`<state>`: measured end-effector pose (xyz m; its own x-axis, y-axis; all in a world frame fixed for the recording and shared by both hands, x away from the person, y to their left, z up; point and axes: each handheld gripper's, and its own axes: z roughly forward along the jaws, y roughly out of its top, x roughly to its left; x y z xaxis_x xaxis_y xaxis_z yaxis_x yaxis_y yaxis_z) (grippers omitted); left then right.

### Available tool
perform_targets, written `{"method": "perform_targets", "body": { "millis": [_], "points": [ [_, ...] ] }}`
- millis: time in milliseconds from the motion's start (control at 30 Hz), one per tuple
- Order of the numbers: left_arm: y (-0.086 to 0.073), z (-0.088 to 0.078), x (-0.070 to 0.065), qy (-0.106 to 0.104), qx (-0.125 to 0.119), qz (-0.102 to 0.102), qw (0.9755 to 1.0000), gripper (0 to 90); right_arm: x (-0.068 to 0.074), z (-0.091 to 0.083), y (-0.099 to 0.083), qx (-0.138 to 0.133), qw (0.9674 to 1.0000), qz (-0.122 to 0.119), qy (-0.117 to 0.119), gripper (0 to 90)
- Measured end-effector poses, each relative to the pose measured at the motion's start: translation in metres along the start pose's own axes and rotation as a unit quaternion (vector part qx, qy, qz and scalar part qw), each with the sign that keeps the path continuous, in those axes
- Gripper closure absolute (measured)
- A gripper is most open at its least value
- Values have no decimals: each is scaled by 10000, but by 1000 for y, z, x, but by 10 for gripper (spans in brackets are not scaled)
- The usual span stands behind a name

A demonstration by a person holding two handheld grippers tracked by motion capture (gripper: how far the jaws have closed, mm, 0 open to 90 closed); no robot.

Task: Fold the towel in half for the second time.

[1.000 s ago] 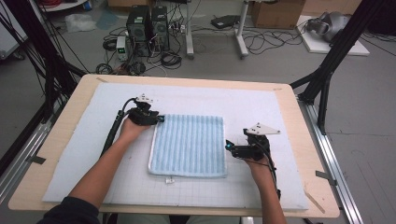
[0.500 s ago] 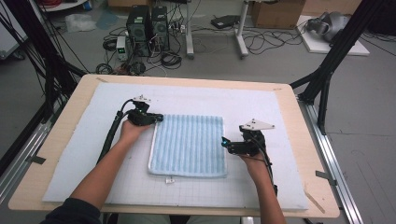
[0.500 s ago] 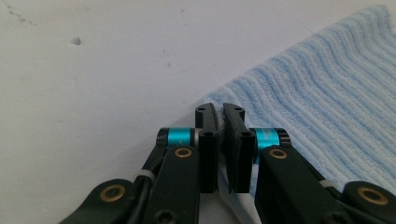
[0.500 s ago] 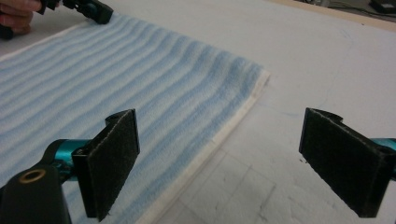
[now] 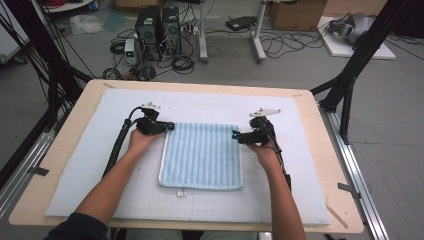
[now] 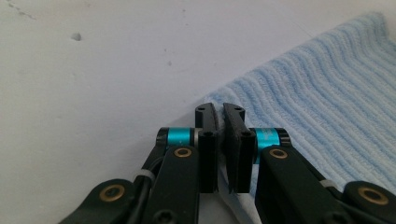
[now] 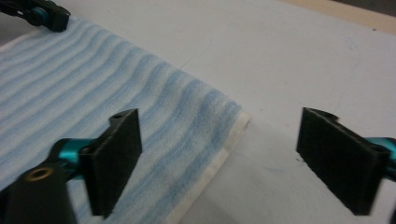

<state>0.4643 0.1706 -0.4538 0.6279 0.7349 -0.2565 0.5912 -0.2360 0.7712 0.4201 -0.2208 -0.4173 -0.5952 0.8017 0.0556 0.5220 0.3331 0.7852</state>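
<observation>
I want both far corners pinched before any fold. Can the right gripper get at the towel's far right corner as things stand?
Probably yes: the right gripper has its jaws wide, straddling the towel edge near that corner, nothing between. The left gripper is shut on the other corner.

Left black two-jaw gripper (image 5: pixel 170 126): teal collars, brass-coloured screws, ribbed black pads, grey three-cornered top plate, trailing black cable. Right black two-jaw gripper (image 5: pixel 235 135): identical build. Left arm: dark sleeve (image 5: pixel 75 229).
</observation>
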Motion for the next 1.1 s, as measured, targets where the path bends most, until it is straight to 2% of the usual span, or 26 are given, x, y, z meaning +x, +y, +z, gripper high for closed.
{"method": "perform_targets", "body": {
  "millis": [167, 267, 333, 400, 433, 500, 533, 567, 633, 700, 767, 833, 900, 967, 1033, 1100],
  "points": [
    [0, 0, 0, -14, 6, 5, 10000, 842, -5, 22, 9, 280, 9996, 5, 17, 286],
    [0, 0, 0, -12, -3, 2, 10000, 842, -6, 34, 9, 327, 9994, -4, -93, 386],
    [0, 0, 0, -16, -2, 3, 10000, 842, -9, 41, 7, 434, 9989, 72, -135, 435],
    [0, 0, 0, -26, 3, 4, 10000, 842, -12, 46, 4, 525, 9984, 197, -23, 478],
    [0, 0, 1, -31, 10, 4, 10000, 842, -13, 47, 3, 481, 9985, 248, 8, 494],
    [0, 0, 1, -59, -2, -42, 10000, 843, -15, 46, 3, 446, 9983, 285, 260, 619],
    [0, 0, 2, -84, -18, -93, 9999, 843, -15, 45, 3, 469, 9983, 226, 272, 677],
    [0, 0, 3, -104, -13, -110, 9999, 844, -14, 46, 3, 481, 9981, 186, 340, 771],
    [1, 0, 3, -88, -18, -125, 9999, 847, -12, 46, 5, 496, 9983, 53, 298, 831],
    [3, -1, 2, 2, -91, -34, 10000, 850, -8, 46, 8, 488, 9987, -114, 128, 841],
    [6, -4, 4, 52, -294, 13, 9996, 852, -8, 47, 12, 448, 9988, -191, 5, 843],
    [9, -7, 9, 18, -488, -40, 9988, 854, -7, 46, 18, 268, 9990, -314, -141, 843],
    [14, -10, 13, 16, -623, -114, 9980, 861, -7, 45, 25, 106, 9991, -305, -261, 843],
    [19, -14, 15, -24, -875, -224, 9959, 861, -4, 44, 32, -97, 9984, -376, -400, 843],
    [21, -19, 15, -119, -1039, -280, 9941, 861, -4, 43, 32, -195, 9984, -306, -423, 843],
    [22, -21, 12, -142, -990, -150, 9949, 861, -6, 43, 31, -145, 9991, -207, -340, 841]
  ]
}}
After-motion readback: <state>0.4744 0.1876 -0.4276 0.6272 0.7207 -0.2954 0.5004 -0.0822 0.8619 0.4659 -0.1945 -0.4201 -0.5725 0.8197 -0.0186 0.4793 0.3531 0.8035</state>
